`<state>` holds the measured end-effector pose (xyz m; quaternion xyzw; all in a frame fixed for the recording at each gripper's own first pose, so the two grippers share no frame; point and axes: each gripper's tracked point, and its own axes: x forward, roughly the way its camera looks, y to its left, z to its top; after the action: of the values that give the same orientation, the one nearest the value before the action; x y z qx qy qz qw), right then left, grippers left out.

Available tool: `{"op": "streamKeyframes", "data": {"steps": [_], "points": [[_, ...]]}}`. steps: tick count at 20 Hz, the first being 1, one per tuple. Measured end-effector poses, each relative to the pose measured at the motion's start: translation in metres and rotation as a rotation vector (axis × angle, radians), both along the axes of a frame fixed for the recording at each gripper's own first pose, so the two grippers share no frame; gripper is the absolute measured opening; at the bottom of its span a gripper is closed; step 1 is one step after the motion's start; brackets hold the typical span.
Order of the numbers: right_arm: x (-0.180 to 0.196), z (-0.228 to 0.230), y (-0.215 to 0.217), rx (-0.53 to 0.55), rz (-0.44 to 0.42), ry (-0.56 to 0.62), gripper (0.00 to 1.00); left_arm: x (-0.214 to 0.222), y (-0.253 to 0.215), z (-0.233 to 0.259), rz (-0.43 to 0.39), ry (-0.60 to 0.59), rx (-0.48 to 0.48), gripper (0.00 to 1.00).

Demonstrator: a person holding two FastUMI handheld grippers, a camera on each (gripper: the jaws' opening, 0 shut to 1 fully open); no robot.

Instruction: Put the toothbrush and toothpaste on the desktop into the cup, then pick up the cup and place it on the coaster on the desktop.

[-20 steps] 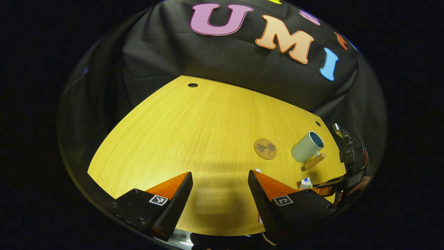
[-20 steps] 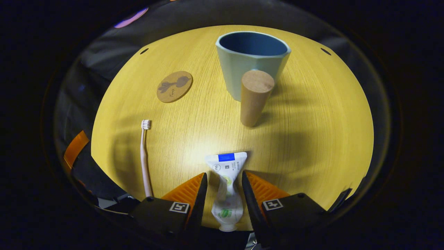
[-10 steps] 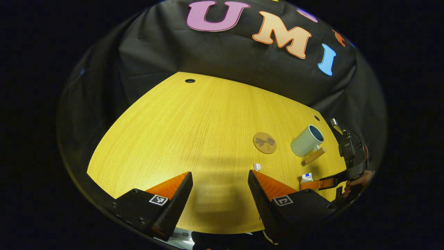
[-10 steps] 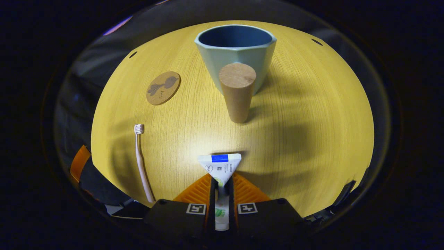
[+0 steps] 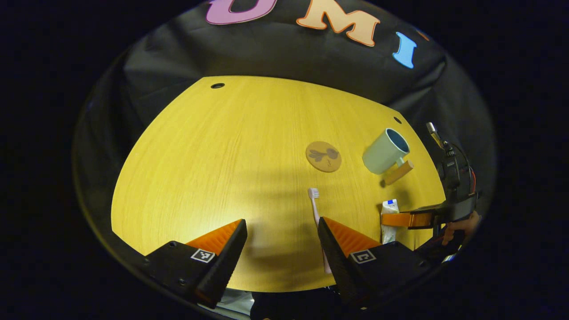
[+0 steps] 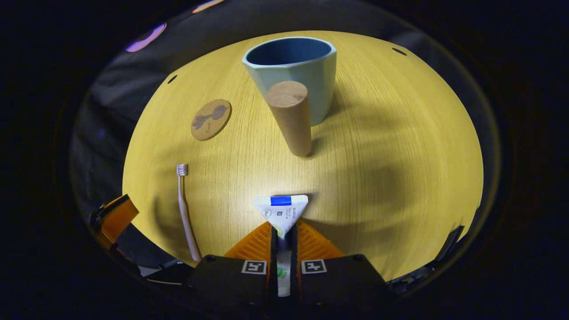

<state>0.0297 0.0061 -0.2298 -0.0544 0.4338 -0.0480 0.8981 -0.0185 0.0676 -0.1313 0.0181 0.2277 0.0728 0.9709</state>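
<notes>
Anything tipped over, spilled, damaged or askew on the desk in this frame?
Nothing stands out. The cup stands upright with its wooden handle toward the camera, the coaster lies flat, the toothbrush lies on the desk, and the right claw pinches the toothpaste.

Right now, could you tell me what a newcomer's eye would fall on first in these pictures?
Most likely the toothpaste, pinched between the orange fingers of the right gripper at the near edge of the yellow table. Beyond it stands the pale blue cup, its wooden handle pointing toward the camera. Left of these lie the round coaster and the pink toothbrush.
</notes>
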Motion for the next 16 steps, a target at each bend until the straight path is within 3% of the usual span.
{"op": "streamKeyframes", "data": {"steps": [7,16], "points": [[0.0,0.0,0.001,0.01,-0.012,-0.032,0.14,0.018,-0.015,-0.022,0.032,0.171,-0.061,0.93],[-0.009,0.019,0.016,0.139,0.057,-0.082,0.07,0.044,-0.041,-0.05,0.05,0.316,-0.094,0.89]]}}
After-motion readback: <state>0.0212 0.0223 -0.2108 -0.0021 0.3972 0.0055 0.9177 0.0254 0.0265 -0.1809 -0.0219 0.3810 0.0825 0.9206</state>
